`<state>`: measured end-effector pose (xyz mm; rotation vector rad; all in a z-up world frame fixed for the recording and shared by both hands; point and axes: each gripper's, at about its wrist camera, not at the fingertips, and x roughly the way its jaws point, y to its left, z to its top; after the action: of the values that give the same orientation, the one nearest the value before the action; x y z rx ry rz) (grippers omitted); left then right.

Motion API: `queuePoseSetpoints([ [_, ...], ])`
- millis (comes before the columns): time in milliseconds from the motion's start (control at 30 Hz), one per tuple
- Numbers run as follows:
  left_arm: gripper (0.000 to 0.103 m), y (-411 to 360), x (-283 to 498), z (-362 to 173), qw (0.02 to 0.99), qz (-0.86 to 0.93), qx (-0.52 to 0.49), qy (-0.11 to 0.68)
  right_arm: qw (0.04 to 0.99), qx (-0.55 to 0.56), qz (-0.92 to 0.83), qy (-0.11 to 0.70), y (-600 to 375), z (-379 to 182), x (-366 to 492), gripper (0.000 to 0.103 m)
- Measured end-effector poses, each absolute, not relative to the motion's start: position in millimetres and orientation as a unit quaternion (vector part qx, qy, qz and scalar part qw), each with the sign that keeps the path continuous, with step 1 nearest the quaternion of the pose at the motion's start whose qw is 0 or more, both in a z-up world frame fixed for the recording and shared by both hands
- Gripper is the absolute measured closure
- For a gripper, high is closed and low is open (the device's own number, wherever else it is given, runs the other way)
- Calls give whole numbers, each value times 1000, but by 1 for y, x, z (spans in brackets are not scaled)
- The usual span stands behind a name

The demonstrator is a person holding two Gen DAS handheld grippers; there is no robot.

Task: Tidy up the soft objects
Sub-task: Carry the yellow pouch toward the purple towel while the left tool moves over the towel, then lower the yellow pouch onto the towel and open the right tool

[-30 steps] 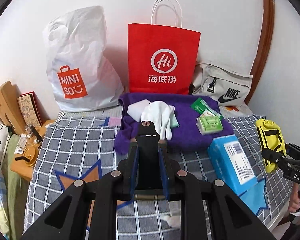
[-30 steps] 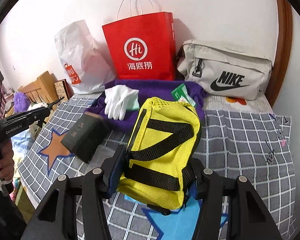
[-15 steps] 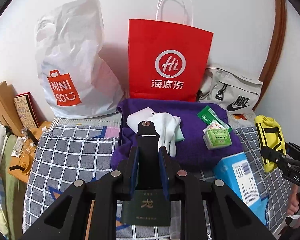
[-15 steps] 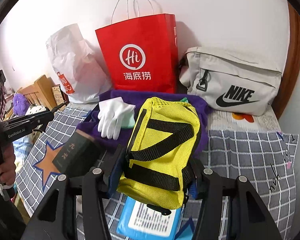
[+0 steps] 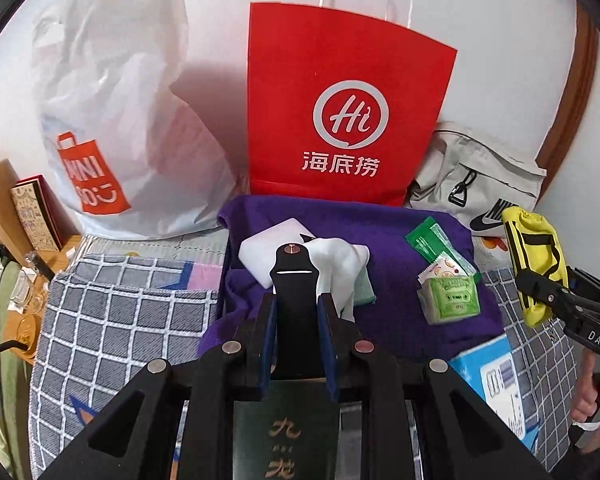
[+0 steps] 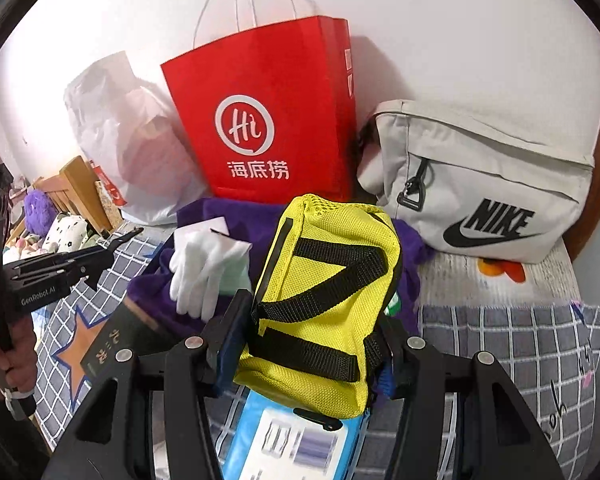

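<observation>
My left gripper (image 5: 296, 304) is shut on a black strap (image 5: 294, 276) with a copper stud and a slot, which stands upright between the blue pads. It hangs over the near edge of a purple towel (image 5: 392, 264) that carries white gloves (image 5: 340, 264), a white pad and green packets (image 5: 452, 296). My right gripper (image 6: 316, 320) is shut on a yellow mesh pouch (image 6: 332, 264) with black straps, held above the bed in front of the towel. The pouch (image 5: 536, 256) also shows at the right of the left wrist view.
A white Miniso bag (image 5: 112, 120), a red paper bag (image 5: 340, 120) and a grey Nike bag (image 6: 480, 188) lean against the wall. A dark green box (image 5: 284, 432) and a blue box (image 5: 496, 376) lie on the checked bedspread (image 5: 120, 320). A cluttered wooden stand is at the left.
Both grippers have moved forward toward the bags at the wall, each keeping its load. The dark green box now lies under the left gripper and the blue box under the right.
</observation>
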<state>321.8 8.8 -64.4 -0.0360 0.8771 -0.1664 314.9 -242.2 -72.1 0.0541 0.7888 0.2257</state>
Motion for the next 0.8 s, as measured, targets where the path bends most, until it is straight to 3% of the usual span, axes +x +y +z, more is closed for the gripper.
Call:
queuePoseSetpoints([
  [800,83,7,396,-107,889,-59,-44,451,872,46,124,472,-255,-154,400,48],
])
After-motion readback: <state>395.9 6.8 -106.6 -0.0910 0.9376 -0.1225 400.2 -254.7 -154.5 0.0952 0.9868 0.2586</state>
